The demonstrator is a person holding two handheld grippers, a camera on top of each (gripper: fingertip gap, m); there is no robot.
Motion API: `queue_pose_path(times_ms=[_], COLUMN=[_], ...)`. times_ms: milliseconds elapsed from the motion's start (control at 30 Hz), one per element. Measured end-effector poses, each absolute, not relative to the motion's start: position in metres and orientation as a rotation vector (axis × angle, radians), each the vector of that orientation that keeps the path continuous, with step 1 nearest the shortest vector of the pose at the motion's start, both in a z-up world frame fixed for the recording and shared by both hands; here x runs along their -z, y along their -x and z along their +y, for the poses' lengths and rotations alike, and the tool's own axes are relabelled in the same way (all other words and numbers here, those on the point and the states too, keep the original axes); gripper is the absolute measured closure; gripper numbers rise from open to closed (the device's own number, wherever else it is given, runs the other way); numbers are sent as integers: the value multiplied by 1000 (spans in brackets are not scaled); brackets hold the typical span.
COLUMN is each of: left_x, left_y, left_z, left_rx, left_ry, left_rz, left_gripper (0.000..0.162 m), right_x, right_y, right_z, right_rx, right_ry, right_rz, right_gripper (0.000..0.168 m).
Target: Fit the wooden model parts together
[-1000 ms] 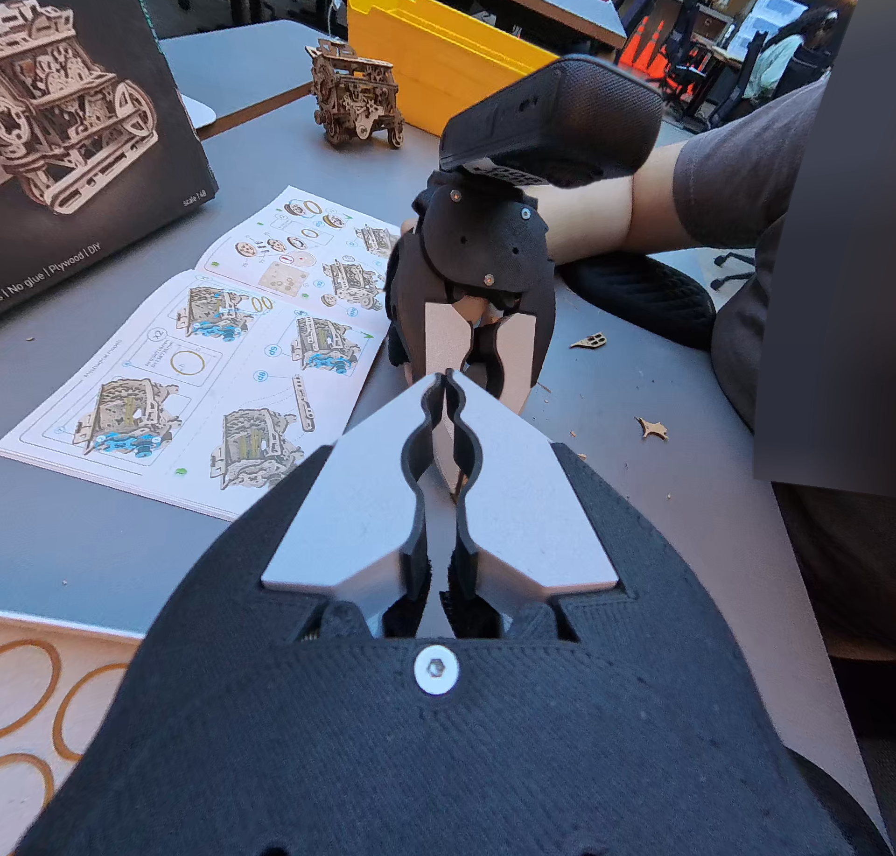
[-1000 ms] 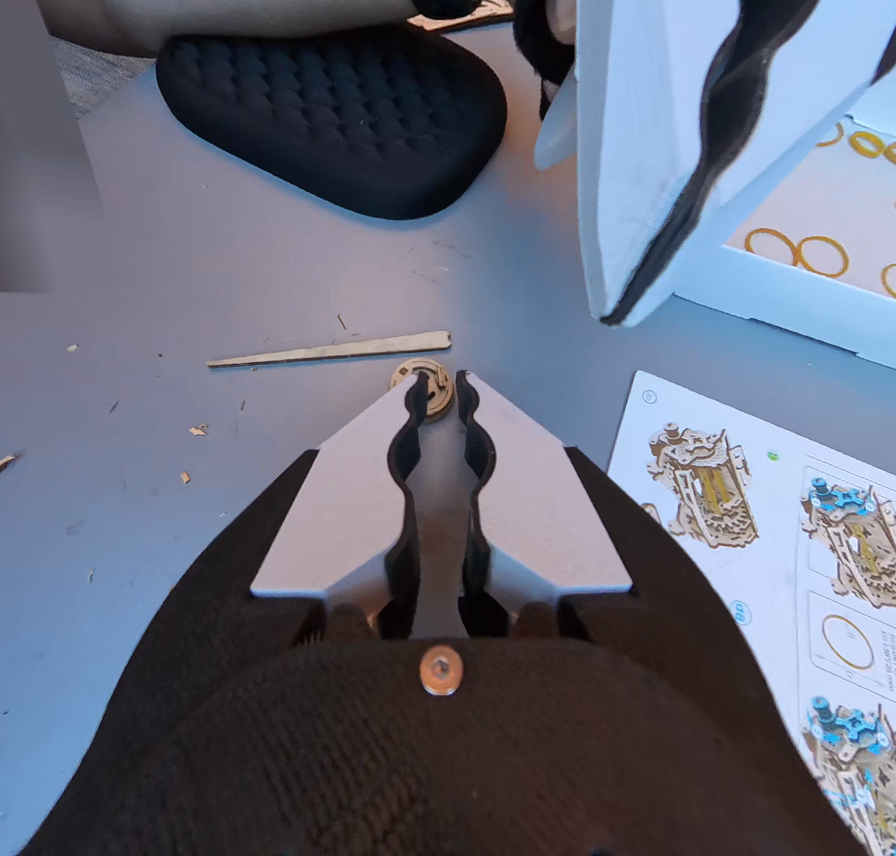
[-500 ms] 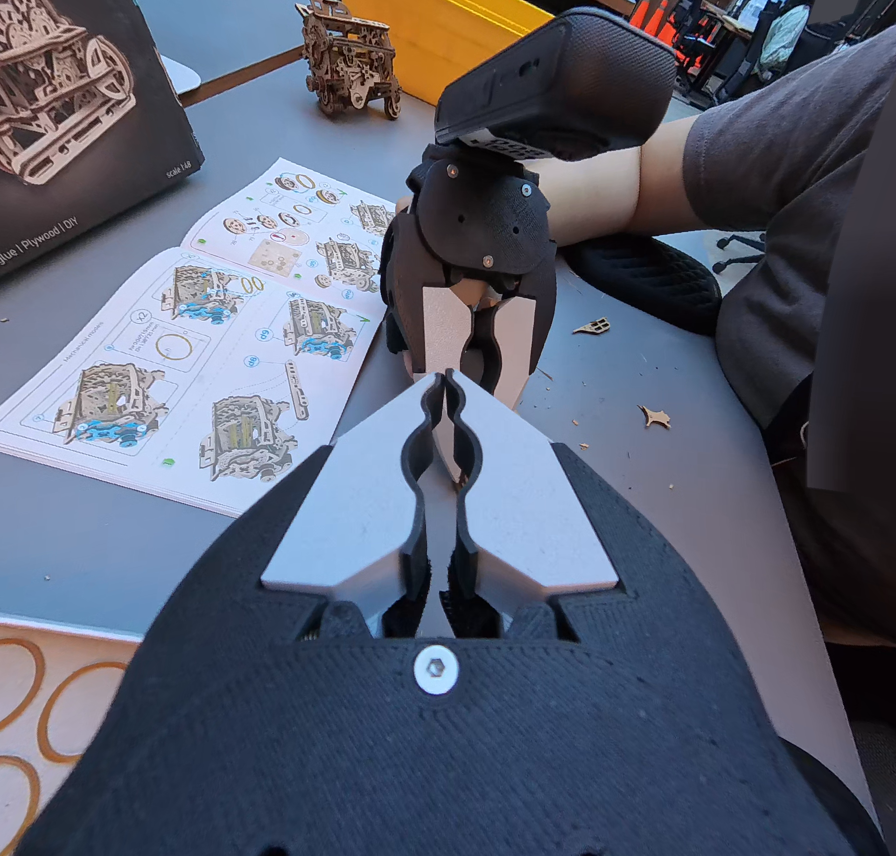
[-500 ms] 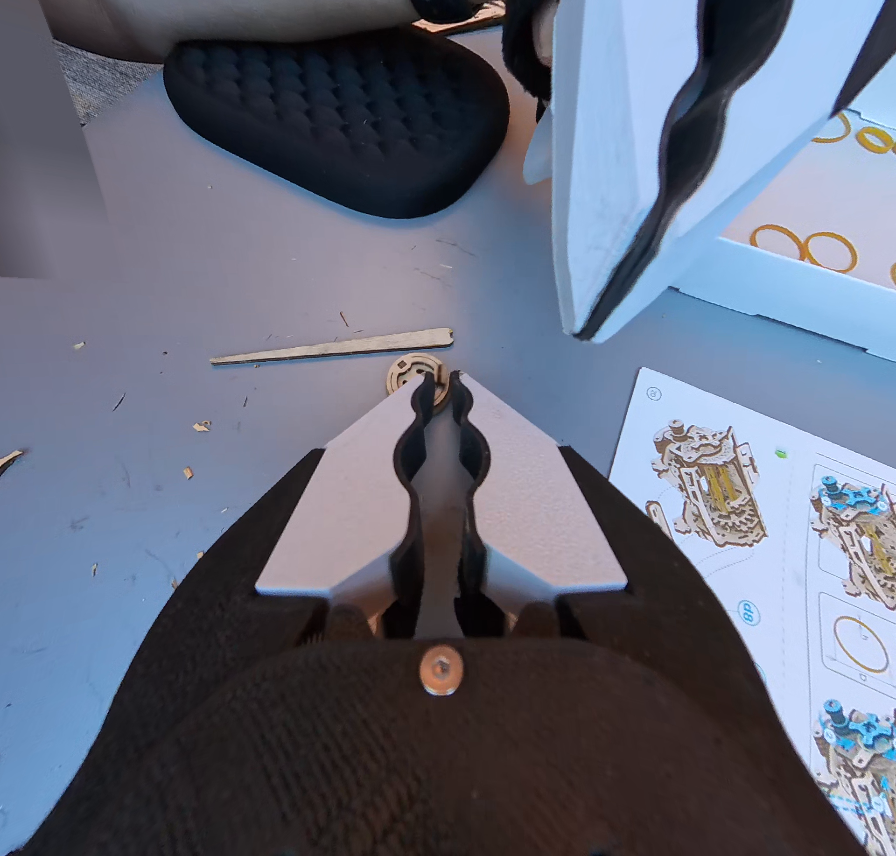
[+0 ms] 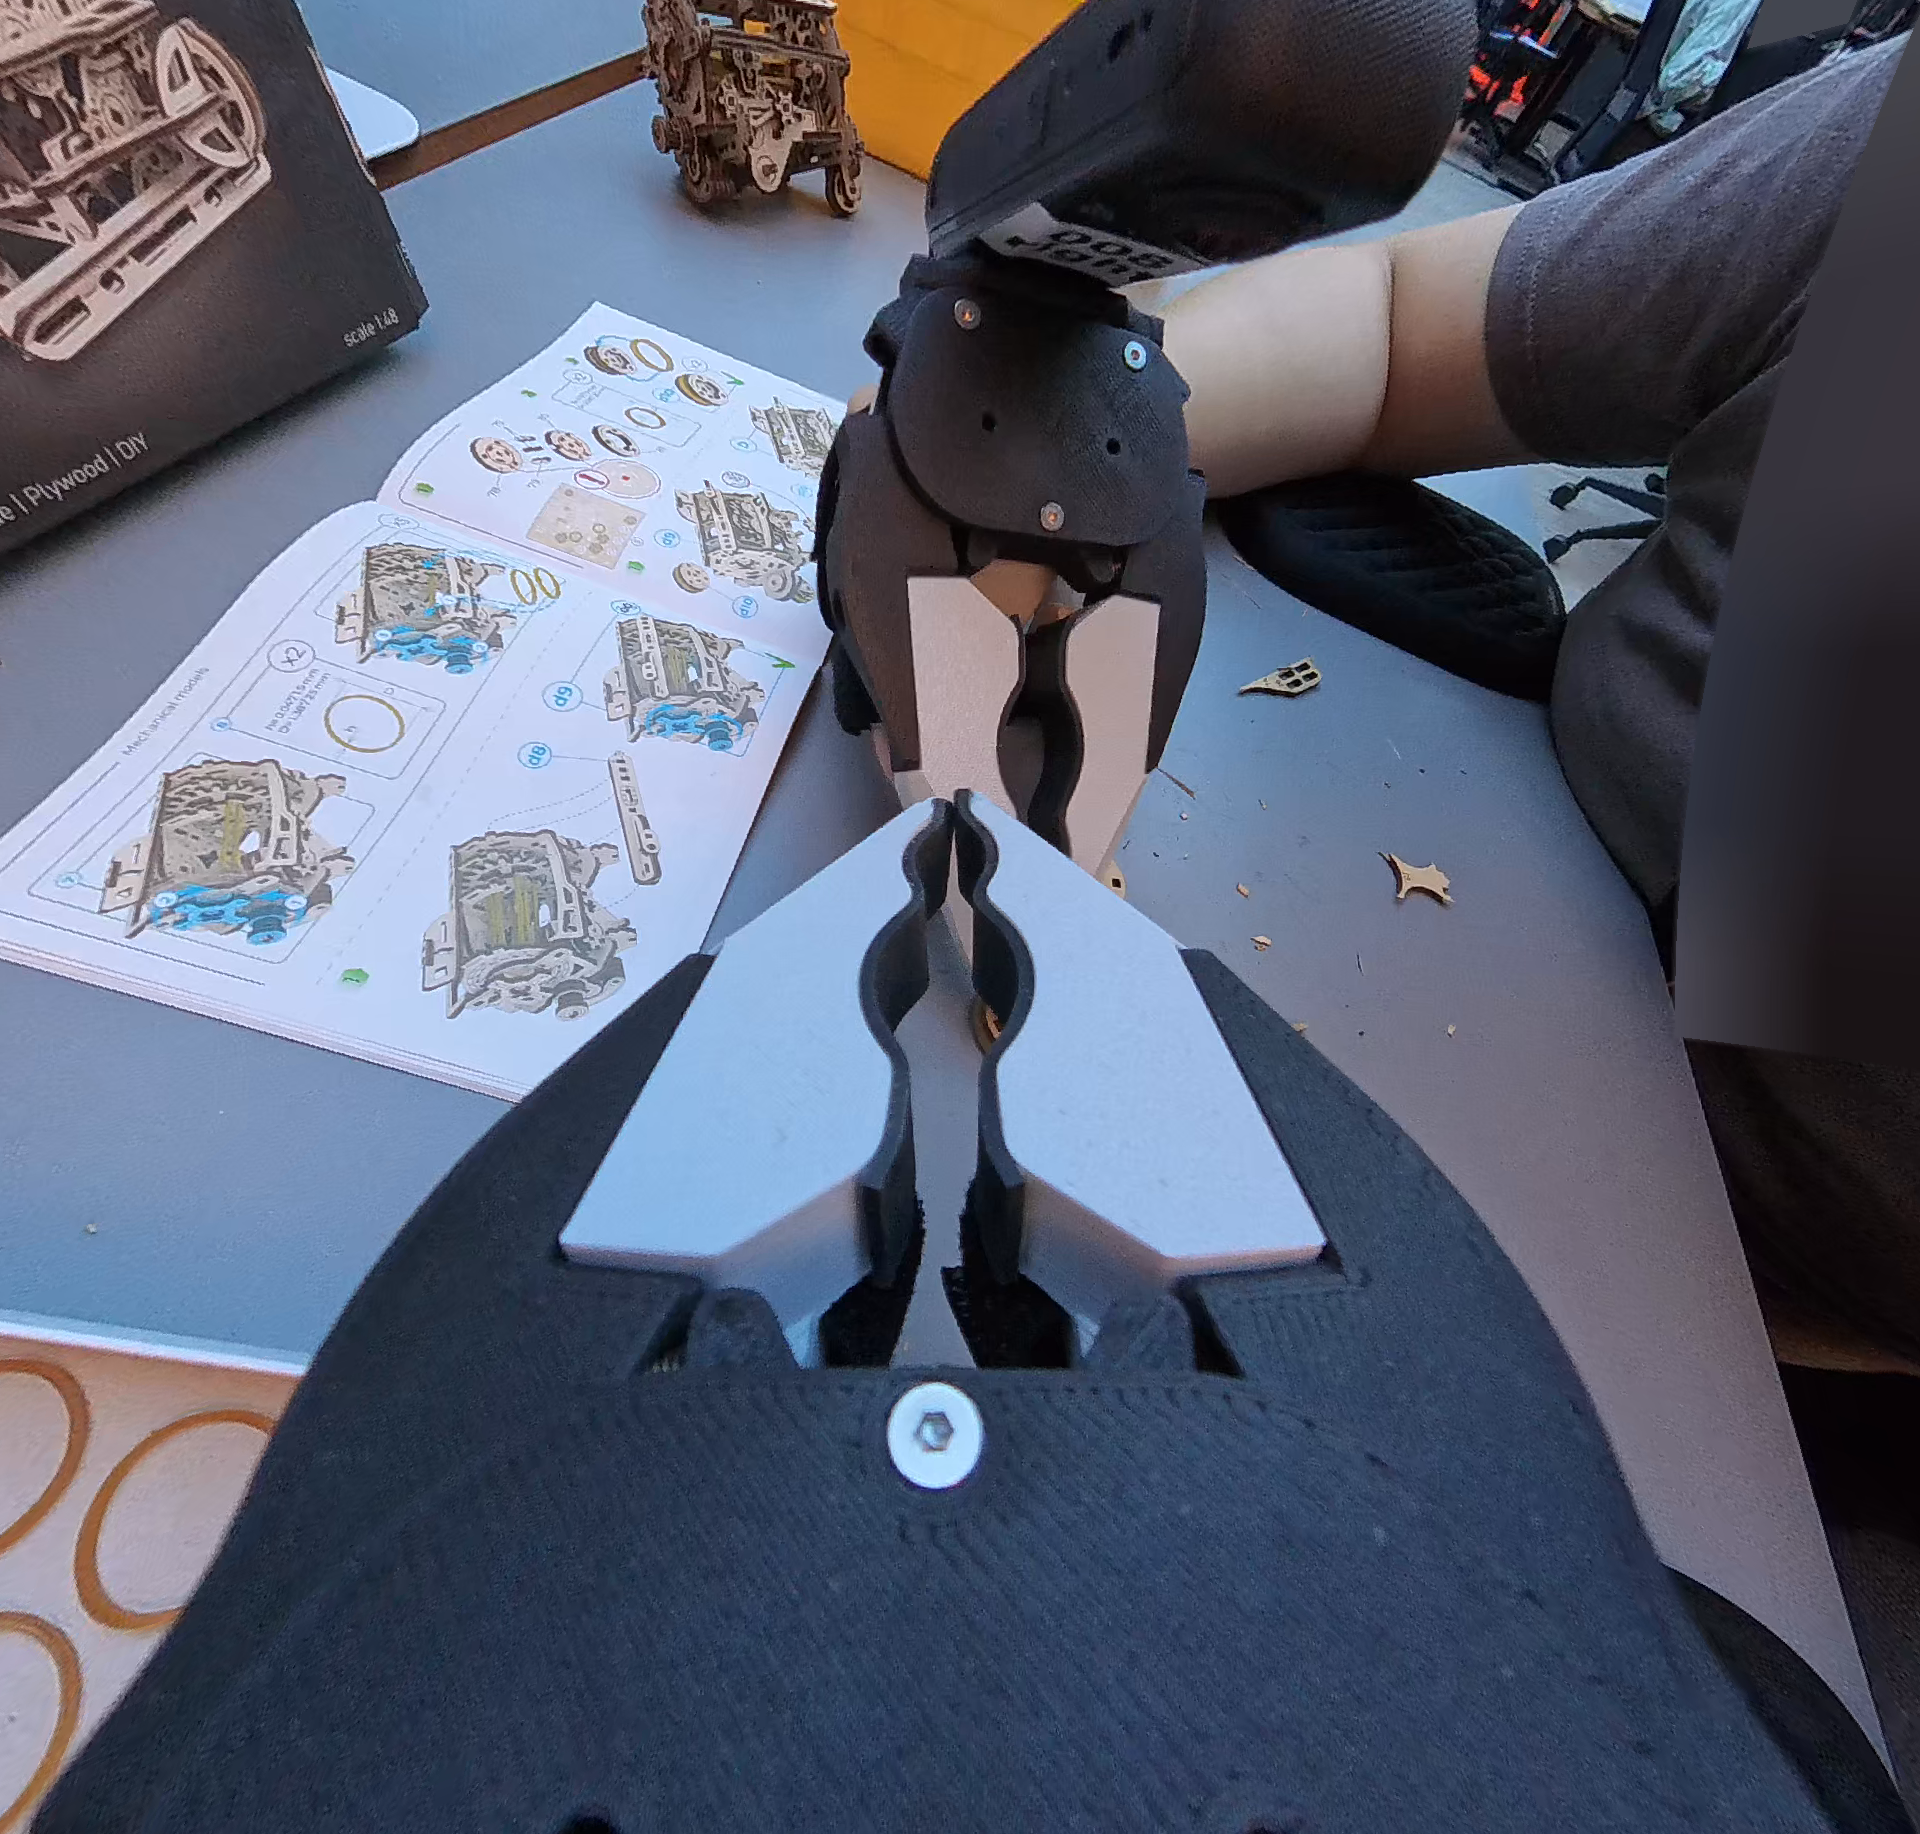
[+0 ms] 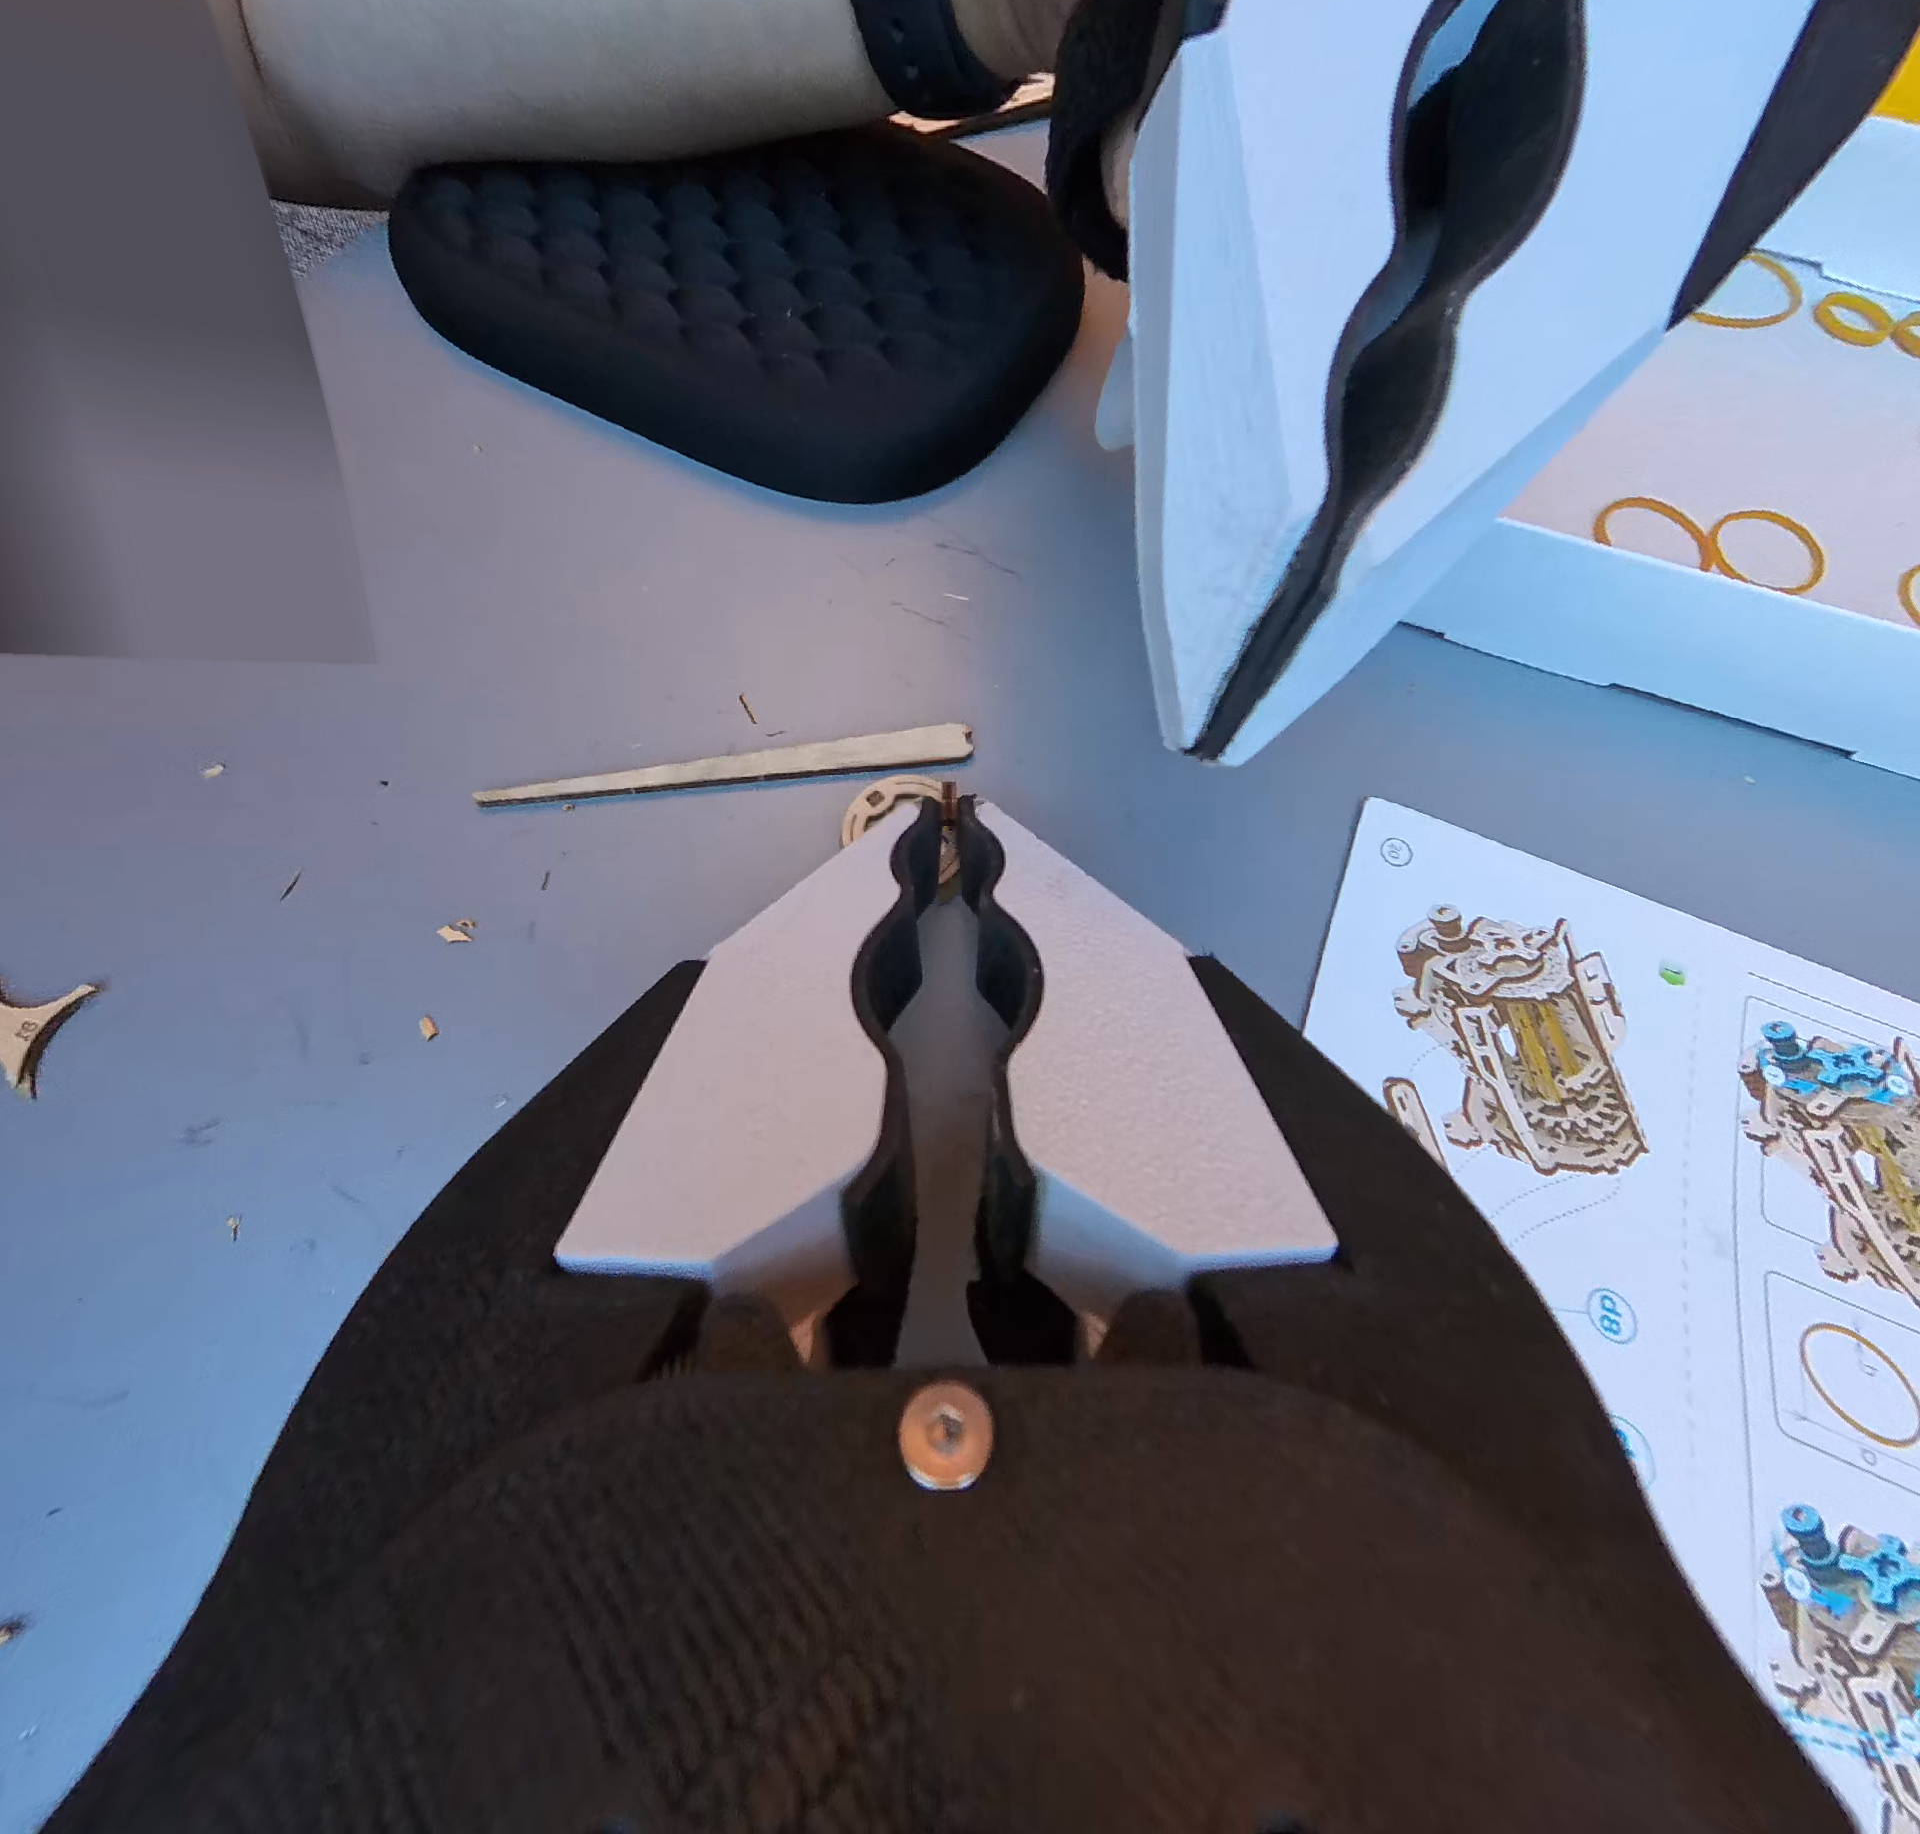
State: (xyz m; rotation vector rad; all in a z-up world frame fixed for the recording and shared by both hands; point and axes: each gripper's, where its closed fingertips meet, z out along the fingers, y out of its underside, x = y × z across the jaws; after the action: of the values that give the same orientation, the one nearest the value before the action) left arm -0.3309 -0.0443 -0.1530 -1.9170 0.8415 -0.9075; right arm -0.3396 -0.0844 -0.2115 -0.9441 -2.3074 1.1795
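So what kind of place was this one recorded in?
Most likely a shared workshop or lab office: a grey desk with a model kit's instruction booklet and wood scraps, a yellow parts bin, and more desks and office chairs behind.

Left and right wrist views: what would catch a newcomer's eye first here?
The two grippers meet nose to nose over the grey table: the right gripper tilts down opposite the left gripper, whose jaws are shut. The right one pinches a small peg above a round wooden disc. An open instruction booklet lies beside them, with a finished wooden model beyond.
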Motion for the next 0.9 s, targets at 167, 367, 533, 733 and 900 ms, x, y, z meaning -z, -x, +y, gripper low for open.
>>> queue_pose_path(times_ms=[167, 367, 533, 733, 900], left_x=[158, 181, 167, 158, 159], left_y=[336, 335, 309, 301, 295], left_z=[-47, -52, -56, -55, -58], left_rx=[897, 870, 905, 896, 929], left_ry=[1937, 2020, 1885, 1790, 1775], left_rz=[856, 911, 964, 963, 950], left_gripper=[157, 144, 135, 133, 138], right_x=[197, 189, 183, 160, 160], right_y=[333, 309, 278, 265, 254], right_z=[-79, -60, -60, -48, -40], right_rx=[-1191, -1041, -944, -1059, -1080], right_ry=[936, 1155, 1464, 1570, 1489], right_rz=[-2278, -2195, -1957, -1575, -1559], right_gripper=[167, 167, 167, 167, 167])
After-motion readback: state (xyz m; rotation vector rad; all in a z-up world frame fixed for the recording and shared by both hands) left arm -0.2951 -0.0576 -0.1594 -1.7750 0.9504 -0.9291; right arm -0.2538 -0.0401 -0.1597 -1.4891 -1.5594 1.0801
